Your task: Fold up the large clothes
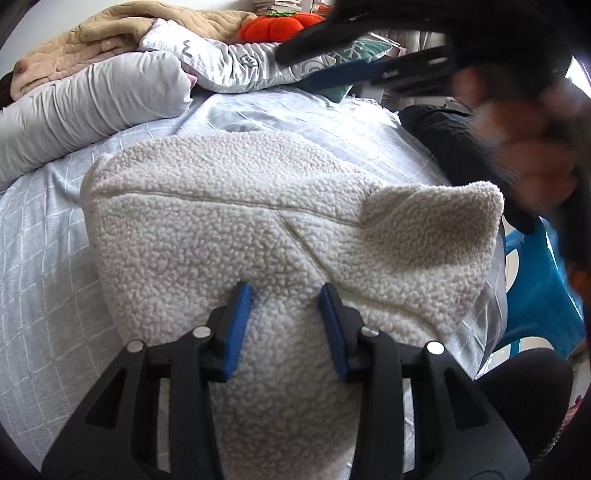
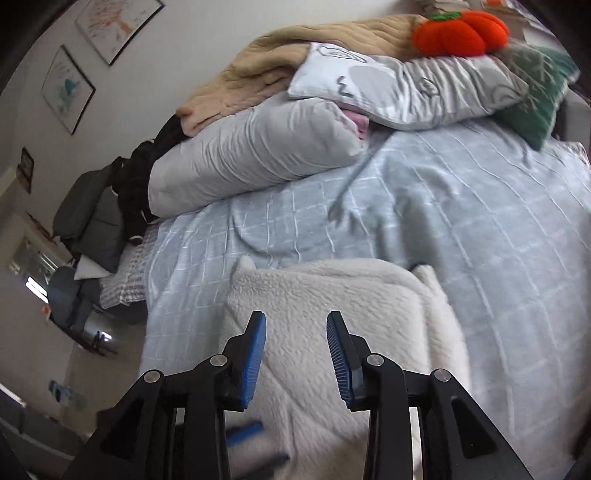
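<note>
Close to the left tool point(image 1: 286, 295), the fluffy white jacket point(image 1: 258, 206) is lying folded in a thick bundle on the bed point(image 1: 44, 258), flat there so the folds are staying put. Its blue pads are standing apart over the fleece, not pinching anything. Higher up, the right tool point(image 2: 295, 325) is hanging above the bundle with its pads apart and empty too. Farther back, pillows point(image 2: 251, 158) and an orange pumpkin toy point(image 2: 460, 33) are sitting out of the way.
</note>
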`<state>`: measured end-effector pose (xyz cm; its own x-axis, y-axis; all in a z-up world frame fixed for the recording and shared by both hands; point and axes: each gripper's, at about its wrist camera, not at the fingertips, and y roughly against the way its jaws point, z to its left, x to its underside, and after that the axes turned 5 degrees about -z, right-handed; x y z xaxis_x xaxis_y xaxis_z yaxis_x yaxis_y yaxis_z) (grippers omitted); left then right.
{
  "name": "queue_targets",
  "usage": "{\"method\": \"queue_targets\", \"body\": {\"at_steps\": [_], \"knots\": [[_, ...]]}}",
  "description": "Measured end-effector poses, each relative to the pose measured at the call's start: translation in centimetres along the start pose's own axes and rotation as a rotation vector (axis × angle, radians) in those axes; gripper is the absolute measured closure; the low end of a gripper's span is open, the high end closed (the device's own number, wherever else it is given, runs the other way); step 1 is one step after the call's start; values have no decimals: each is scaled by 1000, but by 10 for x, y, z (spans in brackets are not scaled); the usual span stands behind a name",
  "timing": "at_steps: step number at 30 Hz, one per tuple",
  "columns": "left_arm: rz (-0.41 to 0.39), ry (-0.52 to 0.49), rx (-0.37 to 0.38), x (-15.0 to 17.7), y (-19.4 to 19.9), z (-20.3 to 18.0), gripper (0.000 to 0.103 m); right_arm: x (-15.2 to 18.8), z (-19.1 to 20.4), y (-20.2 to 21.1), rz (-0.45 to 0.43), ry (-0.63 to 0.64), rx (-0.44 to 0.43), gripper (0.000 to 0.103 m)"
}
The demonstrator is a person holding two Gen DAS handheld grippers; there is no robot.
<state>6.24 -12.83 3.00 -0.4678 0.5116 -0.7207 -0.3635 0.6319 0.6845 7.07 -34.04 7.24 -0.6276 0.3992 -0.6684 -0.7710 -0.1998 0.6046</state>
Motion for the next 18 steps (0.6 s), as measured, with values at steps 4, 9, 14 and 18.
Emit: {"method": "queue_targets", "body": {"at_steps": [4, 9, 14, 18], "knots": [[3, 3, 1, -13, 13, 21, 67, 21, -16, -29, -55, 101, 176, 68], [-34, 49, -74, -44, -1, 47, 69, 62, -86, -28, -55, 50, 244, 59], [-40, 68, -218, -73, -55, 71, 69, 67, -91, -22, -88, 39, 274, 50], [43, 86, -267, -64, -108, 97, 72, 67, -86, -42, -81, 100, 342, 50]]}}
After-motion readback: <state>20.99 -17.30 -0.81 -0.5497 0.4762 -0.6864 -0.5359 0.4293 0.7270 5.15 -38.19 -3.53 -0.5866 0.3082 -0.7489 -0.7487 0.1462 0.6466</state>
